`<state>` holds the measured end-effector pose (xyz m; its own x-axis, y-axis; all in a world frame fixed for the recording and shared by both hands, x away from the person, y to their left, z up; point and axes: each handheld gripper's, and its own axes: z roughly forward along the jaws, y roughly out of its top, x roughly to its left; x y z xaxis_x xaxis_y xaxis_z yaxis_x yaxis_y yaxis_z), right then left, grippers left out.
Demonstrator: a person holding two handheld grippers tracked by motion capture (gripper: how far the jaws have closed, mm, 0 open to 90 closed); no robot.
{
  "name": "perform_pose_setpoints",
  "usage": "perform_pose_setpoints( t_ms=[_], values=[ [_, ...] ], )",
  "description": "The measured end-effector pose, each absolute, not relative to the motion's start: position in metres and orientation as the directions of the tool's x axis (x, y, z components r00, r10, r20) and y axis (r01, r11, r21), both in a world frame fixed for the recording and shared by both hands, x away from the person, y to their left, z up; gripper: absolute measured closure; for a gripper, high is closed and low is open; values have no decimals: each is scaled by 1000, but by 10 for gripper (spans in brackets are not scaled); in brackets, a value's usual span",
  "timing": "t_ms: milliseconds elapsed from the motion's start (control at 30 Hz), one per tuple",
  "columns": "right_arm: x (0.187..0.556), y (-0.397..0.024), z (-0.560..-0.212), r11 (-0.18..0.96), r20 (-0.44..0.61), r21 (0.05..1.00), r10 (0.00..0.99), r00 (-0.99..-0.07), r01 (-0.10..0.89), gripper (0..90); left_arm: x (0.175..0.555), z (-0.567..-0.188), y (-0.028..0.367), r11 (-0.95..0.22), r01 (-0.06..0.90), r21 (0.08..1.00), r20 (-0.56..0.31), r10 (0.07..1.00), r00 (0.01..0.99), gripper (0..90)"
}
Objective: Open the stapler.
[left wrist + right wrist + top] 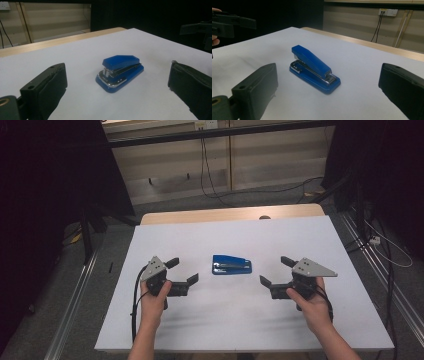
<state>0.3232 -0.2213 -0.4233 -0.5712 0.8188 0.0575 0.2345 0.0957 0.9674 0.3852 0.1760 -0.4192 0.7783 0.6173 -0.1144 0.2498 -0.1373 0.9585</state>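
The stapler (232, 265) lies on the desk (250, 320) near its middle, between the two claws: the left claw (182, 270) sits to its left, the right claw (276, 271) to its right (both apart from it, jaws facing inward).

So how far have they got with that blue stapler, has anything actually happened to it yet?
Barely started, by the look of it. The blue stapler lies closed on the white table, untouched. The left gripper and right gripper sit either side of it, each with its jaws wide open, aimed at it and empty. So the lining-up looks done; closing in, gripping and whatever follows are probably all still ahead.
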Motion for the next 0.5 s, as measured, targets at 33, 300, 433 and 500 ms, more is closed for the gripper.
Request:
perform_pose_setpoints(
  t_ms=[33, 300, 433, 500],
  values=[
    [324, -221, -423, 91, 62, 968, 820, -569, 236, 21, 385, -419, 176, -137, 250, 959, -114, 617, 778, 24],
    [333, -218, -430, 80, 85, 956, 843, -531, 281, 15, 399, -416, 162, -138, 263, 955, -135, 588, 797, 26],
    [336, -214, -430, 90, 81, 954, 840, -536, 285, 26, 409, -415, 156, -141, 273, 952, -142, 587, 797, 28],
    [338, -212, -429, 91, 87, 951, 837, -540, 294, 26, 414, -414, 153, -142, 275, 951, -141, 590, 795, 30]
  ],
)
